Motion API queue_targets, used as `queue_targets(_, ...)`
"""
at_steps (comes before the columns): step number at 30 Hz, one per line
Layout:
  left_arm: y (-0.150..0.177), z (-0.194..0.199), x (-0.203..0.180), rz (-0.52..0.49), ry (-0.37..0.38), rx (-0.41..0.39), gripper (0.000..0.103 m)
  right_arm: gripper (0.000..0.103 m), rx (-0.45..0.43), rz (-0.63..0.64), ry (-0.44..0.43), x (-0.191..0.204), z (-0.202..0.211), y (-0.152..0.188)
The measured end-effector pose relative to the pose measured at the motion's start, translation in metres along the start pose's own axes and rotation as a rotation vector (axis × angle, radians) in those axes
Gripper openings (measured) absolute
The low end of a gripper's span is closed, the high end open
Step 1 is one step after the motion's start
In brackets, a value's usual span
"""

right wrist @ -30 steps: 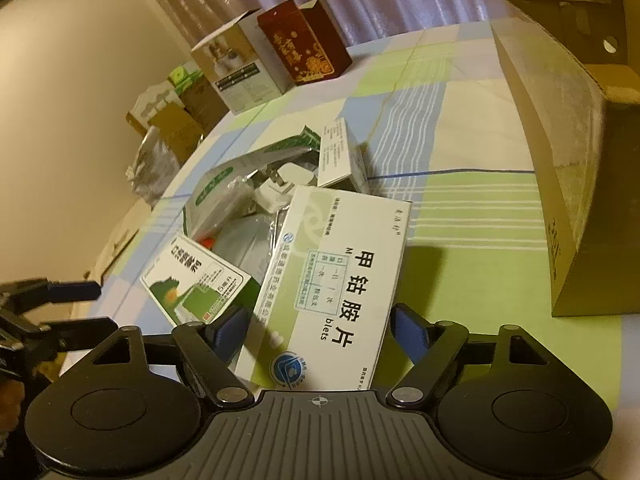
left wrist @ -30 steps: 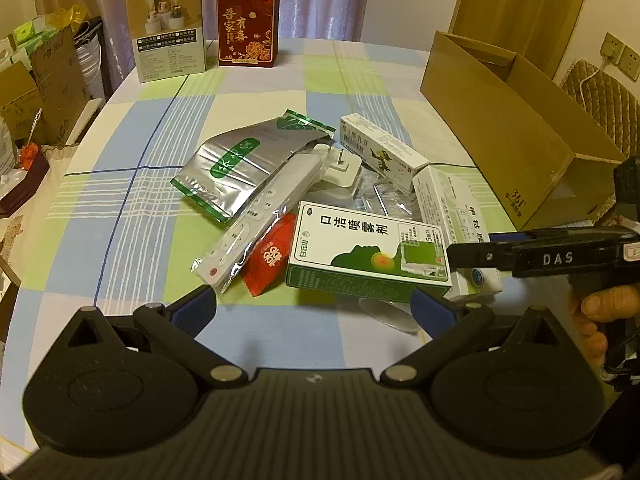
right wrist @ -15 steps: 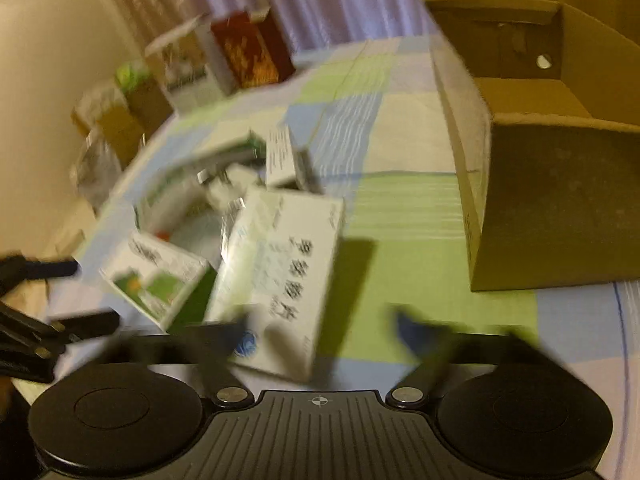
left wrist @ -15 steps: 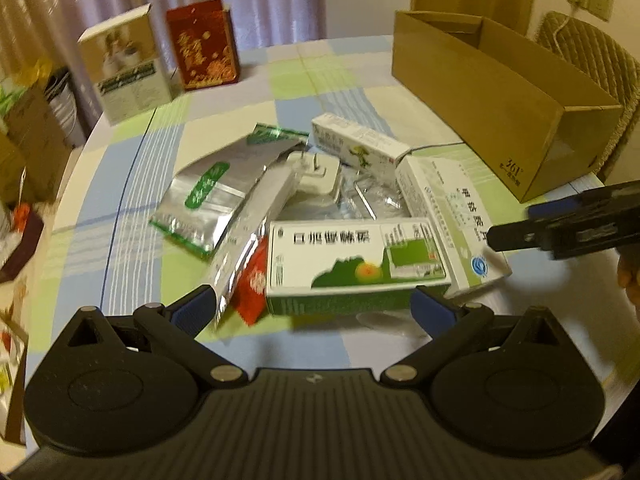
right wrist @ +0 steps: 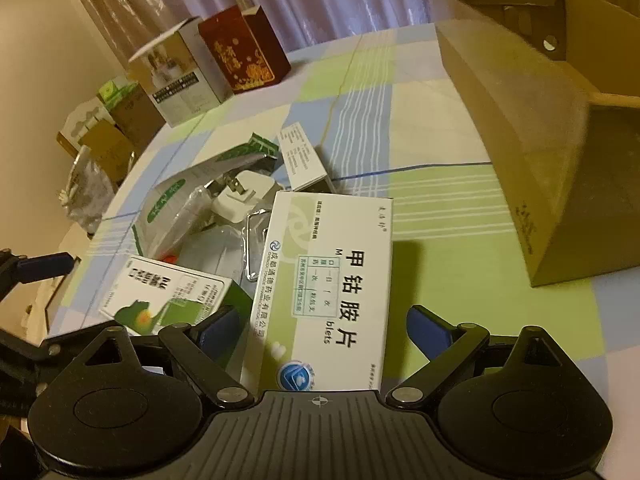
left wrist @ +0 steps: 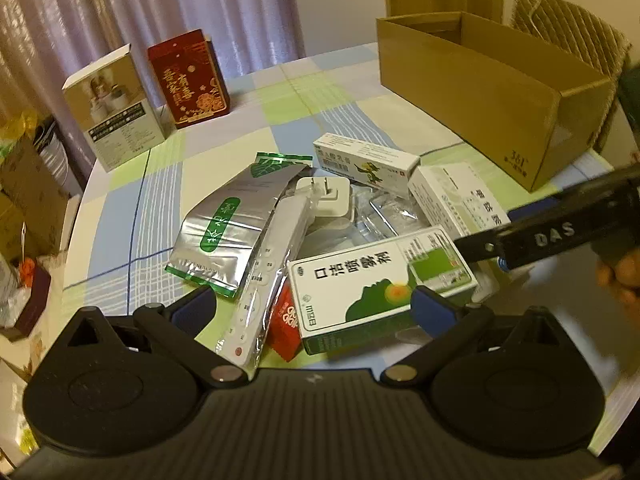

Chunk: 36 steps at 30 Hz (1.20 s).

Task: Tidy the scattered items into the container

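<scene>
An open brown cardboard box stands at the table's right. The scattered pile holds a silver foil pouch, a white plug, a slim white carton, a bagged remote, a red packet, a green-and-white spray box and a white tablet box. My left gripper is open, straddling the spray box and remote. My right gripper is open around the tablet box's near end, jaws apart from its sides. One of its fingers reaches in from the right.
A white product box and a red gift box stand at the far left of the checked tablecloth. Cartons and bags crowd the floor beyond the left table edge. A wicker chair sits behind the cardboard box.
My left gripper has moved in lower and closer, so the spray box now lies between its fingers. My right gripper swung, then settled with the tablet box deeper between its fingers.
</scene>
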<state>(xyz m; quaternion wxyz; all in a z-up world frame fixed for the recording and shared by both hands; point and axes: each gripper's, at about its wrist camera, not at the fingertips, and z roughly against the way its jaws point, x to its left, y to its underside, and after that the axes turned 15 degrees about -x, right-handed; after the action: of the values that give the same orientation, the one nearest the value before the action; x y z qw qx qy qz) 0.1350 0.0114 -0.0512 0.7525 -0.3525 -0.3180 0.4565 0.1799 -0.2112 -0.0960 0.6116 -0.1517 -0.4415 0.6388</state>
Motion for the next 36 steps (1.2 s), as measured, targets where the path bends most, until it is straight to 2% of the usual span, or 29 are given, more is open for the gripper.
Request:
queue_targets(1,0.001,0.0,-0.001,-0.013,0.008,0.0,0.102,0.083,0.007,0.021,0.016,0.002,-0.002,0.0)
queue_targets(2,0.001,-0.001,-0.002,-0.028,0.019,-0.001,0.102,0.077,0.018,0.038,0.02,0.003,-0.004,0.0)
queue_targets(6,0.001,-0.001,-0.01,-0.124,0.083,-0.02,0.102,0.075,0.034,0.095,0.043,-0.002,0.004,-0.001)
queue_targets(11,0.0,-0.012,-0.025,-0.355,0.207,-0.054,0.102,0.075,0.067,0.195,0.055,-0.011,0.024,0.004)
queue_targets(14,0.001,-0.025,-0.033,-0.495,0.279,-0.038,0.101,0.075,0.079,0.199,0.059,-0.019,0.033,0.011)
queue_targets(16,0.001,-0.034,-0.035,-0.541,0.313,-0.011,0.1,0.075,0.08,0.201,0.066,-0.021,0.036,0.015)
queue_targets(18,-0.001,-0.044,-0.034,-0.515,0.341,0.032,0.096,0.075,0.079,0.185,0.065,-0.023,0.039,0.018)
queue_targets(20,-0.004,-0.05,-0.03,-0.429,0.359,0.083,0.085,0.075,0.073,0.181,0.065,-0.022,0.041,0.019)
queue_targets(21,-0.004,-0.051,-0.027,-0.39,0.361,0.103,0.083,0.075,0.07,0.177,0.064,-0.022,0.042,0.02)
queue_targets(24,-0.004,-0.046,-0.026,-0.304,0.384,0.137,0.081,0.075,0.064,0.173,0.064,-0.021,0.044,0.019)
queue_targets(28,0.002,-0.031,-0.04,-0.285,0.406,0.156,0.081,0.075,0.068,0.215,0.093,-0.02,0.045,0.019)
queue_targets(30,0.004,-0.026,-0.045,-0.274,0.398,0.147,0.081,0.075,0.068,0.23,0.103,-0.02,0.046,0.022)
queue_targets(36,0.001,-0.034,-0.045,-0.204,0.302,0.13,0.081,0.075,0.05,0.273,0.121,-0.019,0.043,0.03)
